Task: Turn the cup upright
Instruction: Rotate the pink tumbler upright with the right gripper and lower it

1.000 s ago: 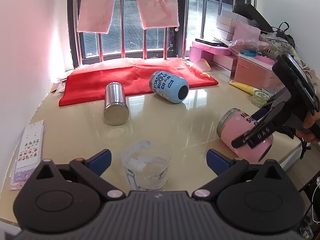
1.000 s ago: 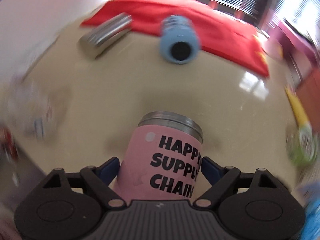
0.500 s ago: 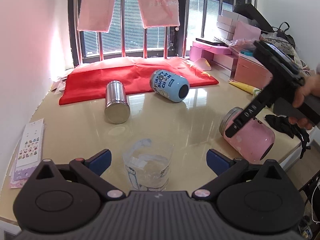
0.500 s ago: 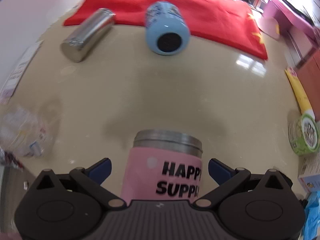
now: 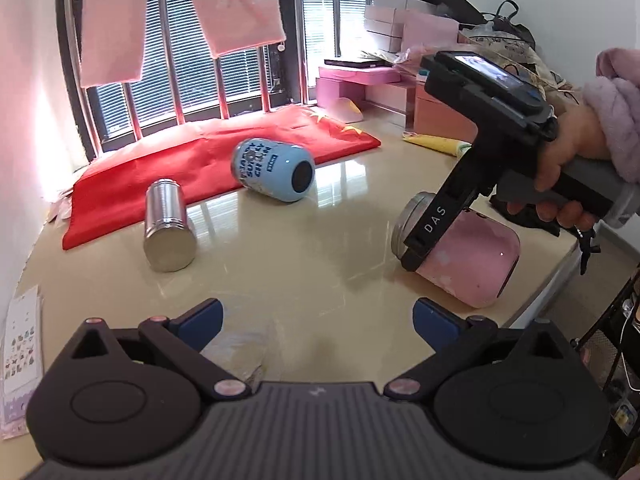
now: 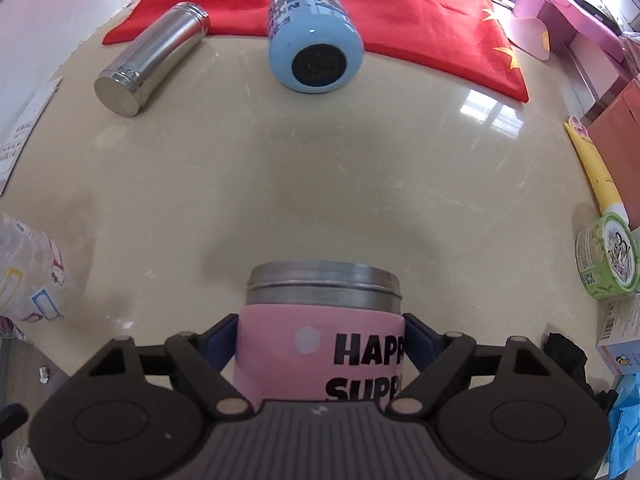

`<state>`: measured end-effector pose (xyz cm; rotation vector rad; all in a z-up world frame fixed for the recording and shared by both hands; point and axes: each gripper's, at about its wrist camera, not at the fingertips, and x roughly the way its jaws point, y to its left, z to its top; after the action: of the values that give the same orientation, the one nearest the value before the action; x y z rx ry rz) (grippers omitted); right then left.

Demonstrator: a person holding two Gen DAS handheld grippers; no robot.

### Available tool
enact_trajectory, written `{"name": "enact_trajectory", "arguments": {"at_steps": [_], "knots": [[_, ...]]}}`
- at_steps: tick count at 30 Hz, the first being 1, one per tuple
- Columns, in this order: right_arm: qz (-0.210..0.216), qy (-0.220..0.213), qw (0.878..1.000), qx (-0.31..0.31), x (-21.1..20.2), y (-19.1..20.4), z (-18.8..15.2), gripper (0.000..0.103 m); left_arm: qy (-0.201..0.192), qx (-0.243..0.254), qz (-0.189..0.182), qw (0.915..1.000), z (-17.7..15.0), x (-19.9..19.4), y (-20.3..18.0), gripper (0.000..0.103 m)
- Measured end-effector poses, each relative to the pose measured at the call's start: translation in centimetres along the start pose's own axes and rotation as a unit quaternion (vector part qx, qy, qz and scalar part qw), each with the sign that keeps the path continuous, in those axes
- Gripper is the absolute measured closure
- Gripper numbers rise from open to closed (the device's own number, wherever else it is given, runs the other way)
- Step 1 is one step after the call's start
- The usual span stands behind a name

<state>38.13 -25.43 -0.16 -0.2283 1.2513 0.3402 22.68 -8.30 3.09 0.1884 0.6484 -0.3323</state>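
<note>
Right wrist: pink cup point(image 6: 320, 344) between gripper point(image 6: 322, 332) fingers.

Two low wrist views, shared tabletop point(image 5: 320, 240)

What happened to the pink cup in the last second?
The right gripper let go of the pink cup, opened wide, then closed its fingers against the cup's sides again. The cup still lies on its side, as do the blue cup and steel flask. The left gripper stays open.
</note>
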Motion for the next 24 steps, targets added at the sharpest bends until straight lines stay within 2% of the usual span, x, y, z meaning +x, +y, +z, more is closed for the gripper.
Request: {"name": "enact_trajectory", "arguments": {"at_steps": [5, 8, 12, 16, 20, 24], "knots": [[0.017, -0.058, 0.998, 0.005, -1.7, -0.6, -2.1, 0.019, 0.002, -0.019, 0.001, 0.9998, -0.3, 0.0, 0.5, 0.0], [0.027, -0.112, 0.993, 0.011, -3.2, -1.1, -4.1, 0.02, -0.004, -0.033, 0.004, 0.9995, -0.4, -0.4, 0.9, 0.0], [0.041, -0.198, 0.979, 0.025, -5.2, -1.7, -7.4, 0.02, -0.009, -0.047, 0.008, 0.9988, -0.6, -1.0, 1.2, 0.0], [0.053, -0.281, 0.957, 0.051, -6.4, -2.4, -10.4, 0.02, -0.015, -0.056, 0.012, 0.9983, -0.5, -1.5, 1.4, 0.0], [0.016, -0.343, 0.937, 0.056, -6.9, -2.7, -11.5, 0.02, -0.027, -0.063, 0.017, 0.9975, -0.3, -1.9, 1.2, 0.0], [-0.014, -0.366, 0.929, 0.048, -6.9, -2.8, -11.4, 0.02, -0.022, -0.069, 0.021, 0.9972, -0.4, -1.4, 1.0, 0.0]]}}
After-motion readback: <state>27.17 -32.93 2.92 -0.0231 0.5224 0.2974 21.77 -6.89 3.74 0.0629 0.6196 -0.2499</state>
